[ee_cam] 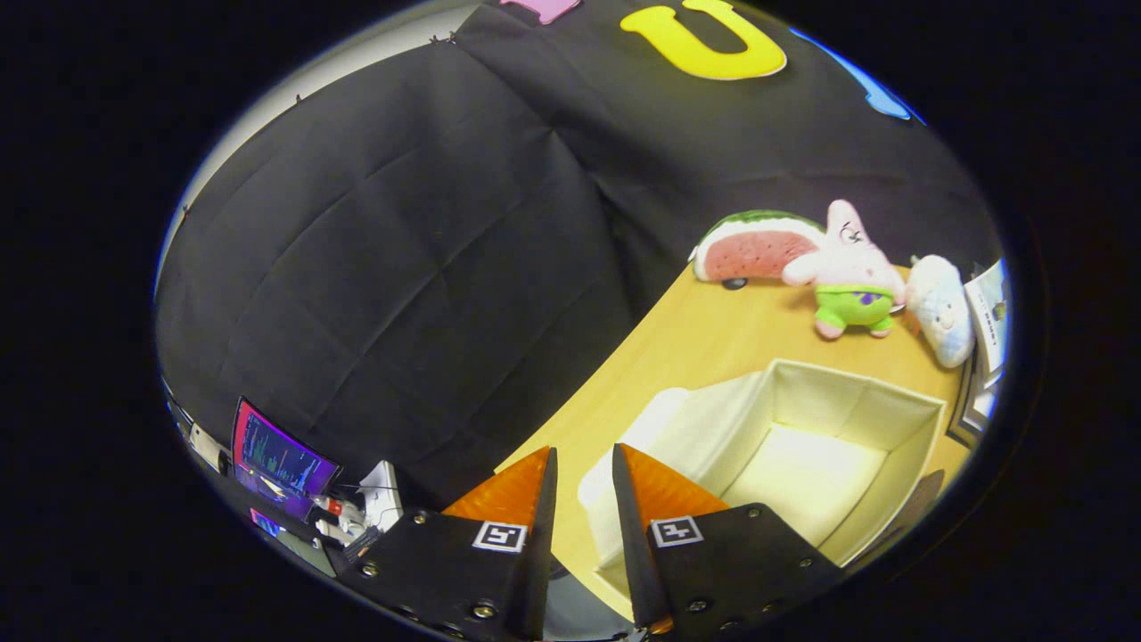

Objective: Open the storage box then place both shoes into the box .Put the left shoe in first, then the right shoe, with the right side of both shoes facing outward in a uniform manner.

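A cream fabric storage box (891, 406) stands on the wooden table with its top open and its pale inside floor bare. A soft cream flap (655, 415) hangs over its near left wall. My gripper (584, 450) hovers above the table's edge, just short of the box's near left corner. Its fingers are a narrow gap apart with nothing between them. Through the gap I see the box's corner and the table.
Plush toys line the far edge of the table (713, 339): a watermelon slice (758, 250), a pink star figure (847, 267) and a white-blue toy (945, 312). Papers (989, 321) lie right of the box. A lit screen (276, 459) and cables sit low beyond the table's left edge.
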`<action>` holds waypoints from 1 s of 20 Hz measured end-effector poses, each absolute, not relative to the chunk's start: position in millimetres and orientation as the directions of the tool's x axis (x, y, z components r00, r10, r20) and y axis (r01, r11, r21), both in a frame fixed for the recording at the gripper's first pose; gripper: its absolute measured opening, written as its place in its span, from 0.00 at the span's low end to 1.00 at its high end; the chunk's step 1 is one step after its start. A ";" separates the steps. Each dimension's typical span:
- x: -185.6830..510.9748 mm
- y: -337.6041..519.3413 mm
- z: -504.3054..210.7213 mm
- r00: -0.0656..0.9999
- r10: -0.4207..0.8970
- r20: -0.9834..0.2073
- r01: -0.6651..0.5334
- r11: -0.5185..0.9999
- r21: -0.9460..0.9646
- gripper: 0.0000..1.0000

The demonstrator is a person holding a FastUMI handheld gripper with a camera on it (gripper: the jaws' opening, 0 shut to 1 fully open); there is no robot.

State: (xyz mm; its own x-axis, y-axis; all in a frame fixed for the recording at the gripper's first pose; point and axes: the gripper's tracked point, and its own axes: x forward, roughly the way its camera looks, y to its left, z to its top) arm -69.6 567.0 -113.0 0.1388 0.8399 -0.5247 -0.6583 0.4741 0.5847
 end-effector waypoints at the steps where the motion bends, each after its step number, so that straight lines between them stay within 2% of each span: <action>1: -62.3 549.4 -109.5 0.174 0.834 -0.523 -0.647 0.497 0.578 0.36; 10: -14.2 393.9 -119.5 0.413 0.708 -0.573 -0.573 0.691 0.440 0.37; 17: 2.2 310.5 -156.1 0.487 0.582 -0.651 -0.466 0.804 0.369 0.37; 20: 1.5 282.0 -183.7 0.480 0.530 -0.699 -0.442 0.834 0.329 0.42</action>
